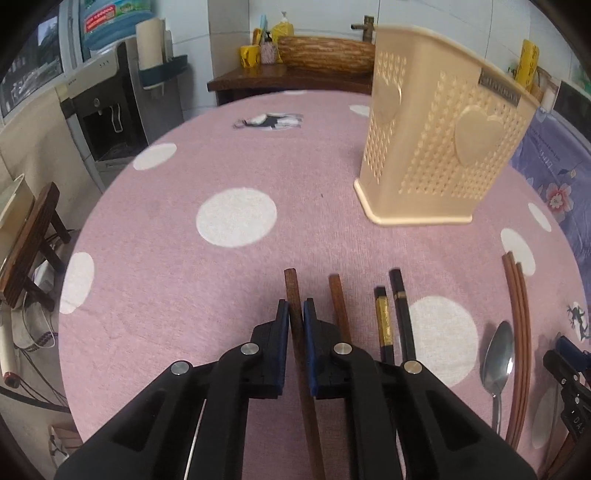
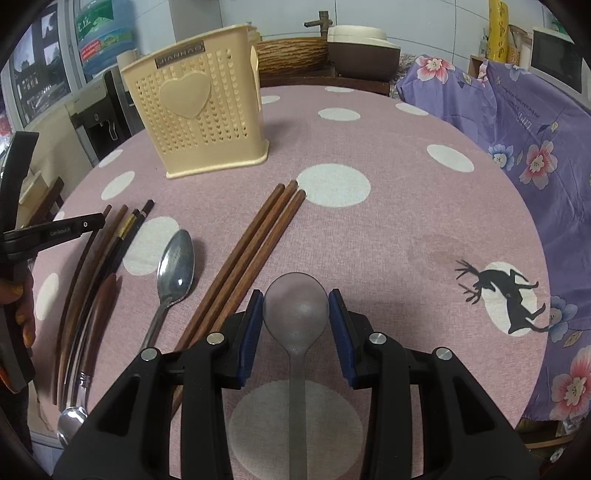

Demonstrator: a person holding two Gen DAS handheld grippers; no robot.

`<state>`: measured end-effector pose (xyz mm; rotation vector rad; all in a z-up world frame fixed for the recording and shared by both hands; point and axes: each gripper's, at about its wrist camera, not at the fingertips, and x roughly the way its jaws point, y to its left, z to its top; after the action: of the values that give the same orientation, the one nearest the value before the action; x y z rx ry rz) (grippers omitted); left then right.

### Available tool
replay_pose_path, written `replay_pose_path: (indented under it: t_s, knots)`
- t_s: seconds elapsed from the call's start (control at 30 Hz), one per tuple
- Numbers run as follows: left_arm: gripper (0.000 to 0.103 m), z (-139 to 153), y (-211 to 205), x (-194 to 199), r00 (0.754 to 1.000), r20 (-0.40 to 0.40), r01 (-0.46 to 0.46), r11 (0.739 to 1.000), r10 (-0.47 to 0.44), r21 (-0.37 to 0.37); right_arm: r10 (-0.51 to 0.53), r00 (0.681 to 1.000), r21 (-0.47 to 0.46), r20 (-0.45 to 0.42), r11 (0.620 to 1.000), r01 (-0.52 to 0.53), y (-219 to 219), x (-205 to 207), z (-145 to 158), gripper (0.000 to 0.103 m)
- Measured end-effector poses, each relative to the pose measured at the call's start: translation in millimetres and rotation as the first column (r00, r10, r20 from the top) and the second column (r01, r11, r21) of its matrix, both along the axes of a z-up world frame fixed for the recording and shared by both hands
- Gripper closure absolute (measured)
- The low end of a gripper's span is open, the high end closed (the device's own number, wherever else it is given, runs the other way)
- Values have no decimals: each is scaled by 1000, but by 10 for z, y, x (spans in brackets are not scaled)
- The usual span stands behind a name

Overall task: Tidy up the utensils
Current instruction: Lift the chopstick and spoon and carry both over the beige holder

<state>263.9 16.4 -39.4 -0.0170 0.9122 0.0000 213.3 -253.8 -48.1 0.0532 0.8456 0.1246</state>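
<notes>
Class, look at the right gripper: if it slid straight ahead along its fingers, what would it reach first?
The grey spoon already lies between the right gripper fingers. Beyond it only the tablecloth shows; the holder sits off left.

In the right wrist view the holder (image 2: 201, 110) stands on the surface (image 2: 406, 221) at 11 o'clock. Three chopsticks (image 2: 251, 254) lie between a spoon (image 2: 173, 273) at 9 o'clock and a ladle (image 2: 295, 314) at 6, more chopsticks (image 2: 110, 243) further left.

White tiled wall (image 1: 314, 18), water dispenser (image 1: 110, 110), wooden side table (image 1: 288, 79), purple floral cloth (image 2: 517, 129)
</notes>
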Motion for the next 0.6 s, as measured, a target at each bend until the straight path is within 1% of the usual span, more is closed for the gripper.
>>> replay_pose_path:
  t_s: [0.13, 0.23, 0.4, 0.53, 0.6]
  knots:
    - [94, 256, 71, -74, 997, 72, -1, 999, 3, -39, 9, 999, 38, 39, 999, -10, -51, -18, 178, 66]
    - [94, 507, 133, -172, 991, 134, 5, 998, 4, -65, 13, 998, 60, 68, 998, -17, -87, -45, 323, 66]
    - [94, 971, 193, -386, 968, 251, 28, 996, -5, -87, 17, 992, 84, 124, 996, -28, -160, -132, 630, 66]
    - [94, 1222, 198, -542, 947, 320, 44, 995, -15, -84, 5, 988, 90, 157, 996, -19, -221, -184, 799, 66]
    - [94, 1293, 200, -593, 938, 346, 49, 996, -19, -80, 4, 985, 101, 170, 995, -22, -250, -205, 864, 66]
